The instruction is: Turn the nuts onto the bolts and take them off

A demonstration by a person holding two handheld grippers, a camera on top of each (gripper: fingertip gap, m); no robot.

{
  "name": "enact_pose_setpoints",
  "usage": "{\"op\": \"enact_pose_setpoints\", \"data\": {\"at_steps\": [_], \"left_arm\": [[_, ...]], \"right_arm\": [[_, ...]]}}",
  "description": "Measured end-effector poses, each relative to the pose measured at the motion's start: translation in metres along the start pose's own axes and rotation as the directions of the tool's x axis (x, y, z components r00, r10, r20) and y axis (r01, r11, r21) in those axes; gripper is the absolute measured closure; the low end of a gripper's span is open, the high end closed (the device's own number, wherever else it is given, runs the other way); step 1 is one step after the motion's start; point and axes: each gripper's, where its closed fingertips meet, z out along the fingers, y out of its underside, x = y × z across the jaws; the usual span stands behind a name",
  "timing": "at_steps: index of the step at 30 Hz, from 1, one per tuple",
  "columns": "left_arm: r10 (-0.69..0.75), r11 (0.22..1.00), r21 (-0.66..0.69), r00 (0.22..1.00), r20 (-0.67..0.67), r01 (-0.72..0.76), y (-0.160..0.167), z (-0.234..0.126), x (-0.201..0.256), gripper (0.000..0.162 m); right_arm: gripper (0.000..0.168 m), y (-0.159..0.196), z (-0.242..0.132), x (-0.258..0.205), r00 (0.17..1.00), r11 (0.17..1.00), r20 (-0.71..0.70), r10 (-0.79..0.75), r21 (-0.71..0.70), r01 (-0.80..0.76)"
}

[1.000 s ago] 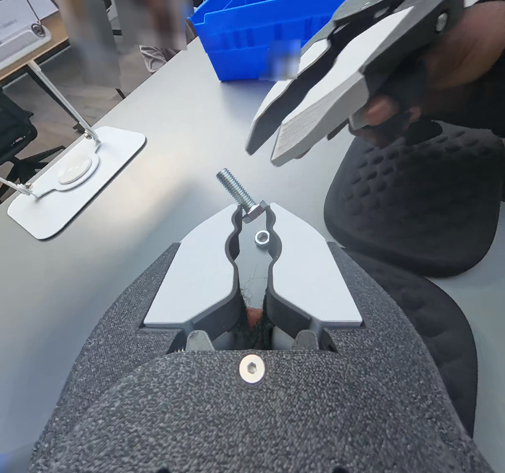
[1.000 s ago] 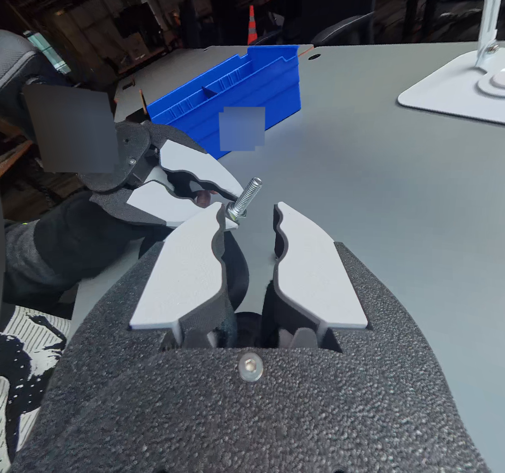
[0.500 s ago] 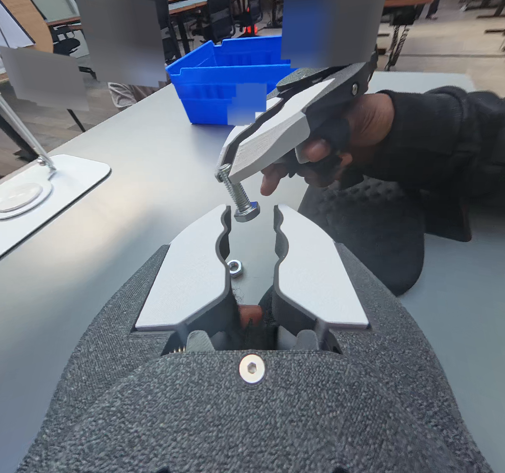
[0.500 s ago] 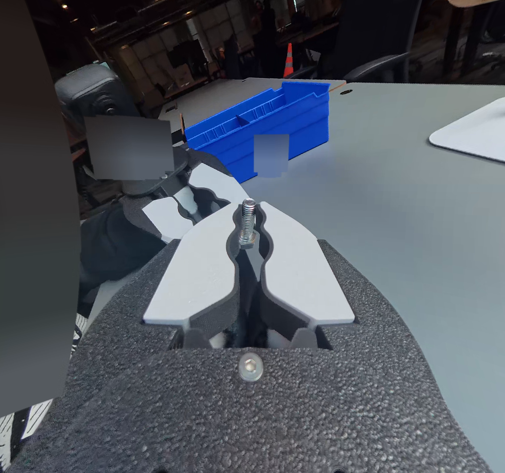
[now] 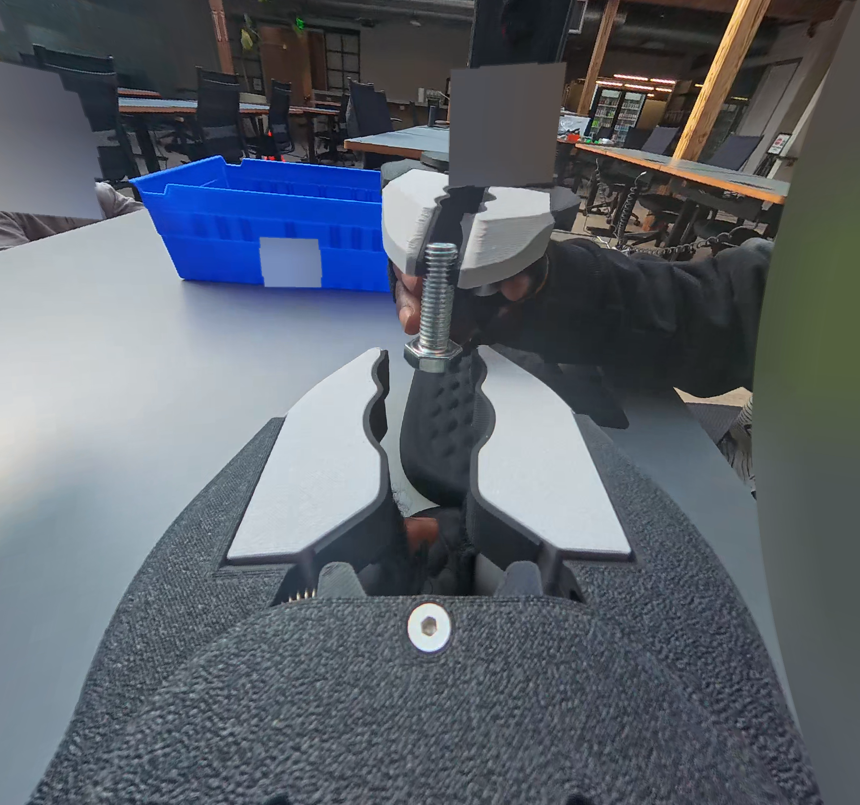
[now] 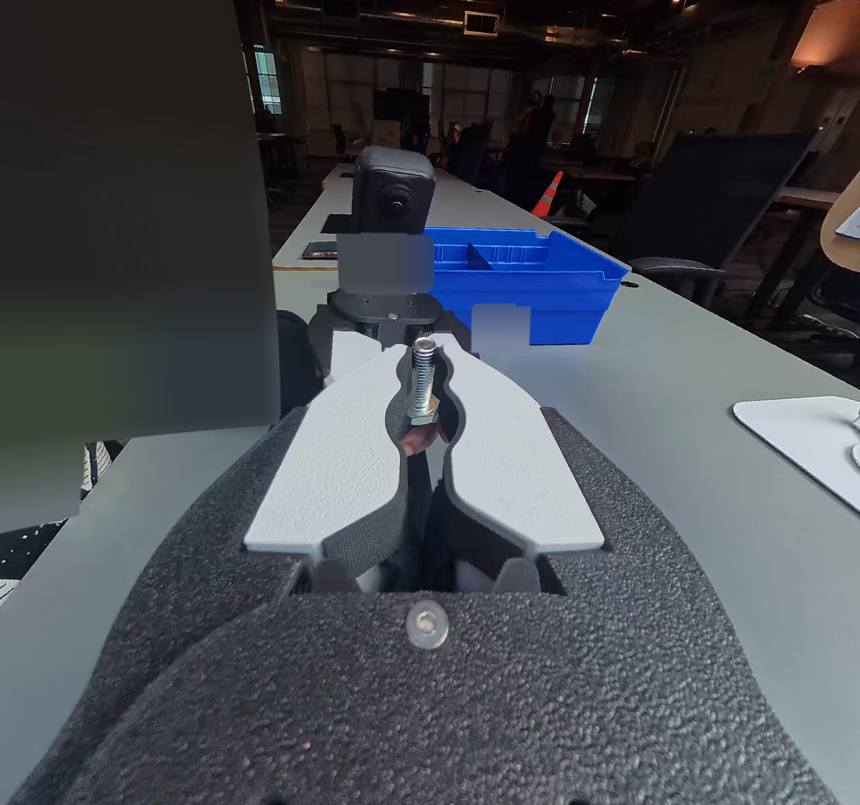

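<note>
Right wrist view puts your right gripper clenched on the bolt: its two grey fingers meet around the threaded shank, the thread end pointing forward past the tips and the hex head sitting back in the scalloped hollow between them. From the left wrist view you see that same bolt hanging head-down from the right gripper, well above the grey table, with its hex head just in front of your left gripper. Your left gripper is released, its fingers spread wide with nothing between them, the bolt head level with the tips yet touching neither. I cannot tell whether a nut sits on the bolt; none shows on the thread. A gloved hand in a dark sleeve holds the right gripper. Behind it all, a blue bin stands on the table, and a white base plate lies off to the right in the right wrist view.
</note>
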Motion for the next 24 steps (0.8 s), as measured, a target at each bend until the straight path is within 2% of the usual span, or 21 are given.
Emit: {"op": "enact_pose_setpoints", "data": {"at_steps": [5, 24], "left_arm": [[0.049, 0.998, -0.042, 0.998, 0.032, -0.047, 0.005, 0.004, 0.000, 0.132], [0.059, 0.997, -0.051, 0.986, 0.154, -0.052, 0.006, 0.004, -0.013, 0.141]], "right_arm": [[0.160, 0.004, 0.004, 0.003, 0.999, 1.000, -0.043, 0.013, -0.008, -0.014], [0.160, 0.010, 0.005, 0.010, 0.980, 0.999, -0.196, 0.011, -0.032, -0.018]]}}
